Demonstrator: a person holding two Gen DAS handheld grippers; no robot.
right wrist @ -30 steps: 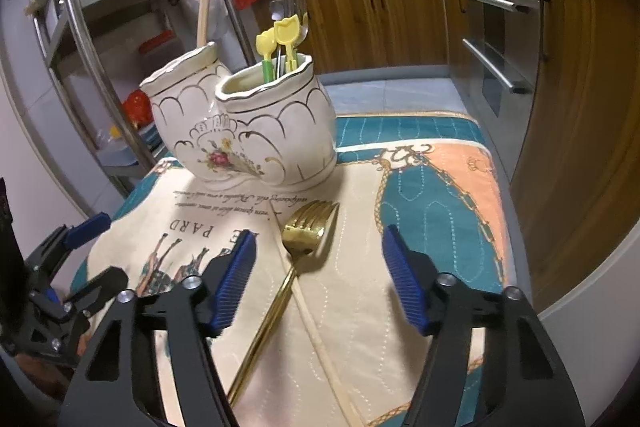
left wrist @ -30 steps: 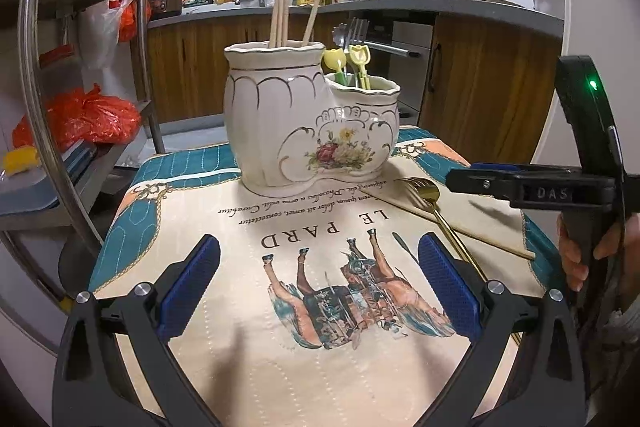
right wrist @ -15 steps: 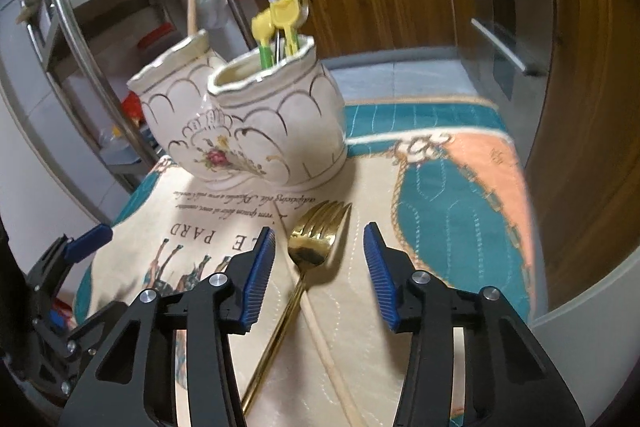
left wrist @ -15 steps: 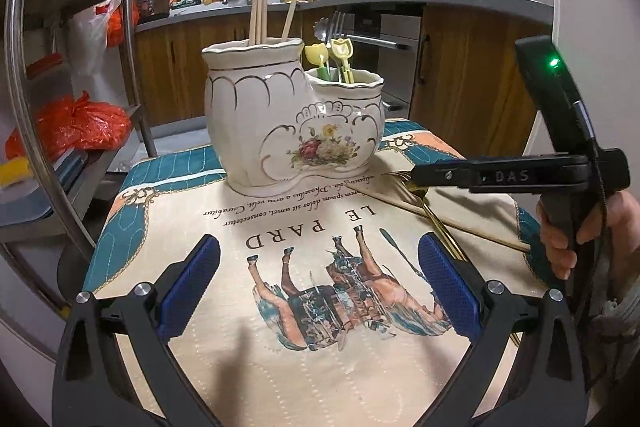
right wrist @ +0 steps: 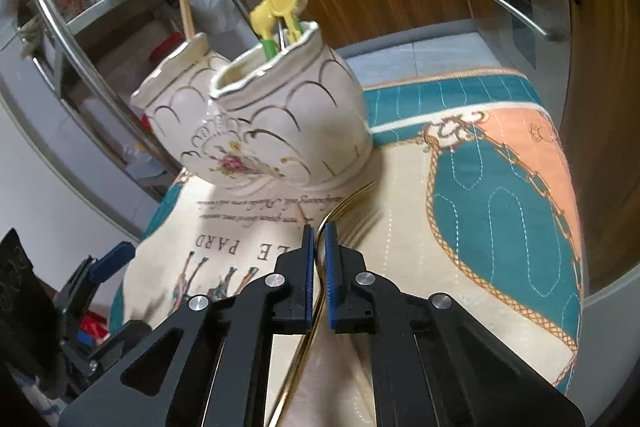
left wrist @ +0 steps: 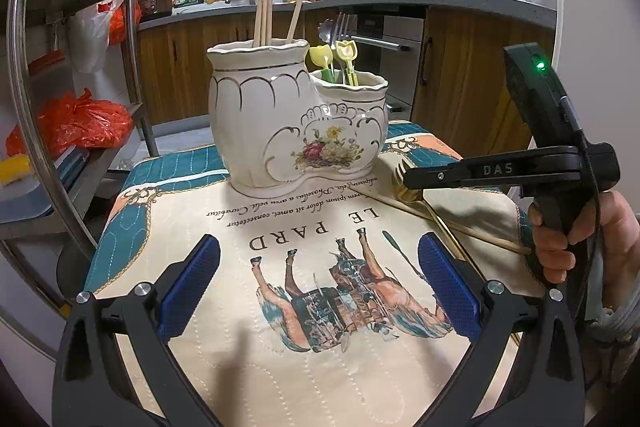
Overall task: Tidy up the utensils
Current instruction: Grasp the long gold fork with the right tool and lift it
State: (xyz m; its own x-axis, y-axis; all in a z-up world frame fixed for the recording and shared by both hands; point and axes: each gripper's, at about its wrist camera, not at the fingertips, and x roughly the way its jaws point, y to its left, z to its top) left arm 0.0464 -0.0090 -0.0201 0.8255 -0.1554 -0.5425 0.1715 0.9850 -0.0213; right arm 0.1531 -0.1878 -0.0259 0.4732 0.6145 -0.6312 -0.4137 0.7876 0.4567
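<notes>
Right gripper (right wrist: pixel 317 255): ribbed blue pads pinched on slim gold fork (right wrist: pixel 344 209); glossy scalloped ceramic holder (right wrist: pixel 276 123) at 11 o'clock. Left gripper (left wrist: pixel 318 291): fingers wide apart, empty, above quilted mat (left wrist: pixel 256 359)

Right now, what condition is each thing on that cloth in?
right hand-held gripper: shut on the gold fork.
left hand-held gripper: open, holding nothing.
gold fork: lying flat, pinched near its head.
ceramic holder: upright, holding utensils.
loose chopstick: lying flat on the cloth.
</notes>
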